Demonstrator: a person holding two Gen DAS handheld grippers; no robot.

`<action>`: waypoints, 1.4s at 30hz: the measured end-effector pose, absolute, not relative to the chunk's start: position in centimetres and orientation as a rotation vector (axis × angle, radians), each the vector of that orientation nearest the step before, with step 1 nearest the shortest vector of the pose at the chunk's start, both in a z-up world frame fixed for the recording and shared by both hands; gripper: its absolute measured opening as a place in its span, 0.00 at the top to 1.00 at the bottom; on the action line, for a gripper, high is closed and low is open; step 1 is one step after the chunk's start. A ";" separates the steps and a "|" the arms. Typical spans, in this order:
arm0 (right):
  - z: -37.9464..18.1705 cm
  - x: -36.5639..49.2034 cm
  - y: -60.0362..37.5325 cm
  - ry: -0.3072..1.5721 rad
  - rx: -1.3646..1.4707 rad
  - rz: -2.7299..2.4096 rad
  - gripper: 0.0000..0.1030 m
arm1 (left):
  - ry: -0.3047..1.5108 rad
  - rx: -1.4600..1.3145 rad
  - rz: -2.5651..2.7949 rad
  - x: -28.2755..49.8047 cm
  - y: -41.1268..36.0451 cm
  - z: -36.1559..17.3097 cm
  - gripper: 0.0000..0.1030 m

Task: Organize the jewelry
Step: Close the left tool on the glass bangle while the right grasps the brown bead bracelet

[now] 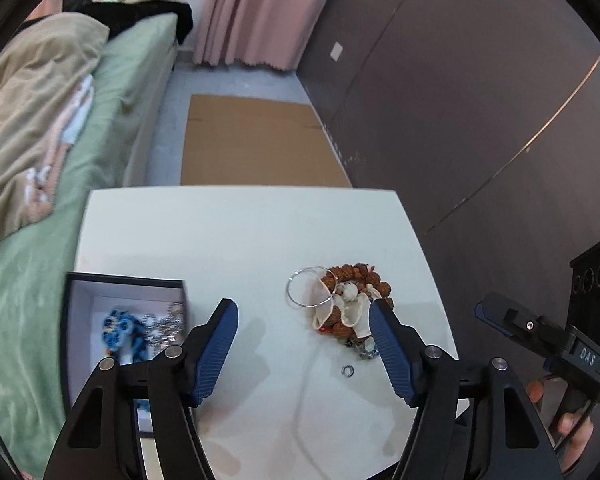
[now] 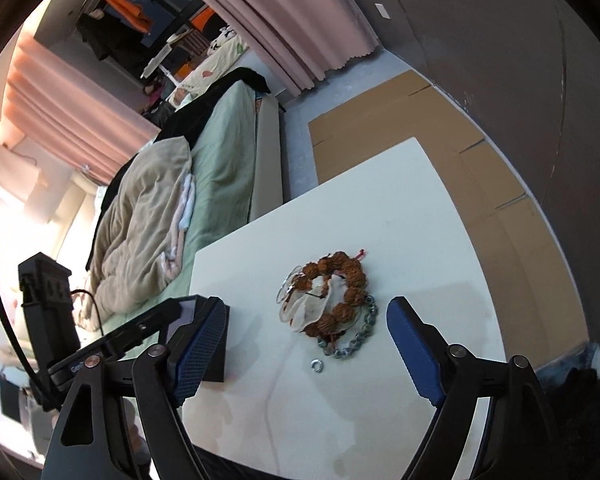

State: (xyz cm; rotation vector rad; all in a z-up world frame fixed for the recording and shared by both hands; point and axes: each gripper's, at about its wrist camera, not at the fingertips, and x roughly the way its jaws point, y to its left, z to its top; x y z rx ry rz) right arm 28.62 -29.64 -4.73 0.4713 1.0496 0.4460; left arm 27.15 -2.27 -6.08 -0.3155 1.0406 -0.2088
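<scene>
Two hand-held grippers hover over a white desk [image 1: 240,240] beside a bed with a green sheet [image 1: 112,120], where a small heap of jewelry waits to be sorted. The left gripper [image 1: 304,316] has its jaws spread wide and holds nothing; the right gripper [image 2: 306,316] likewise stands wide open and empty, aimed at the heap.

The heap lies near the middle of the desk: a bracelet of knobbly brown seed beads [image 2: 340,276], a thin silver hoop [image 1: 308,286] resting partly on it, a pale shell-like ornament [image 1: 340,310] on top, and a grey metal chain [image 2: 356,340] curling out from beneath. A small metal ring [image 2: 318,365] lies apart, just in front of the heap.

By appearance the beads are light and rigid, strung loosely, so the bracelet should drape when lifted; a pinch across one stretch of beads looks the surest hold. The hoop is thin, slippery wire and may slide off. The chain is limp and will trail. The shell piece looks fragile and wants a gentle grip.

A dark, white-lined box [image 1: 100,284] stands open at the desk's left edge, holding a blue beaded piece [image 1: 120,328] and a silvery chain [image 1: 168,326].
</scene>
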 end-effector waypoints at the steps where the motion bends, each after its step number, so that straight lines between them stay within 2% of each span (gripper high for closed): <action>1: -5.1 28.8 -29.9 1.051 0.486 0.445 0.18 | 1.052 -0.316 -0.208 27.5 -2.6 -6.3 0.33; 15: -9.4 30.6 -31.3 1.048 0.619 0.474 0.18 | 1.276 -0.397 -0.150 32.7 -5.4 -11.5 0.32; 24: -10.5 30.6 -32.2 1.057 0.638 0.475 0.18 | 1.324 -0.396 -0.124 33.6 -6.5 -13.2 0.32; 42: -11.3 31.4 -32.2 1.096 0.640 0.463 0.18 | 1.355 -0.570 -0.082 34.9 -6.4 -15.2 0.33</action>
